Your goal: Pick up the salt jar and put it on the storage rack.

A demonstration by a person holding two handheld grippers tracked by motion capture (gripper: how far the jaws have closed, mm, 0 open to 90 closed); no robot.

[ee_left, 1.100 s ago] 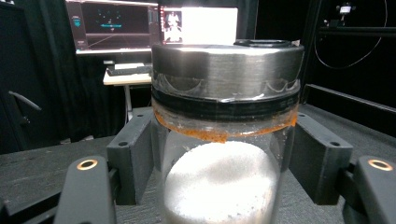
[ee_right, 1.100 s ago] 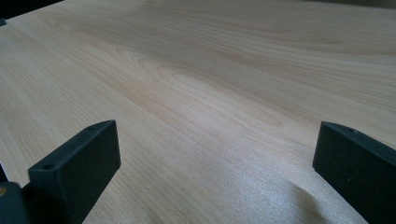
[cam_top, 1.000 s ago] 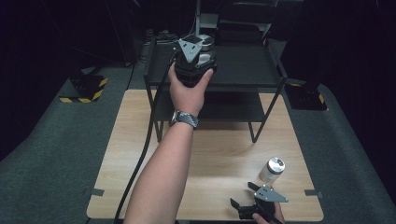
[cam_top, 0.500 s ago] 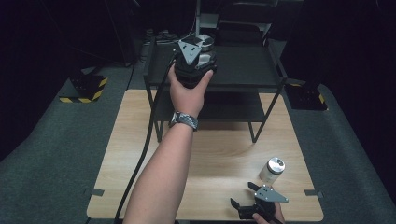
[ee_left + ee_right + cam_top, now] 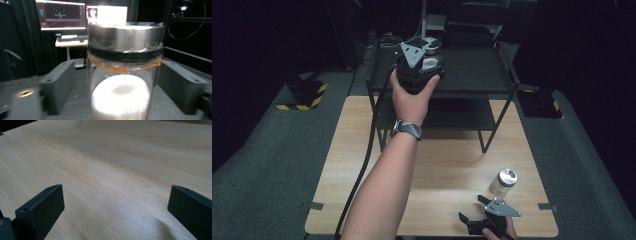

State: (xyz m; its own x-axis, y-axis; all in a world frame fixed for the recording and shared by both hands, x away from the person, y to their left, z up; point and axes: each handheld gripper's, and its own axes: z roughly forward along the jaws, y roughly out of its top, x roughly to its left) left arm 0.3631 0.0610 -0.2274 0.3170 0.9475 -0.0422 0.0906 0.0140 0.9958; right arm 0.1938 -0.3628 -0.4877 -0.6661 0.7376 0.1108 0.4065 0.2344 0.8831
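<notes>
Left gripper [image 5: 424, 57]: raised over the top of the black shelf rack [image 5: 477, 70] at the far edge of the counter [image 5: 452, 165]; jaws just opened, now standing a little apart from either side of the jar [image 5: 123, 72], no pad pressing on the glass

Jar: clear glass, metal lid, orange seal band, white contents; upright on the rack's top shelf toward its far left corner, between the parted left jaws. Reads as just released, resting on the shelf by its own weight; judged placed, with only a straight pull-back of the left gripper left, taking care not to clip the lid

Second jar [image 5: 503, 182]: same make, metal lid, standing on the counter near its near right corner, apart from everything else; likely next in line for the rack

Right gripper [image 5: 484, 220]: low at the near right edge of the counter, just short of the second jar; jaws spread wide with bare wood grain between them, nothing held

Counter: light wood, rack standing across its far half
</notes>
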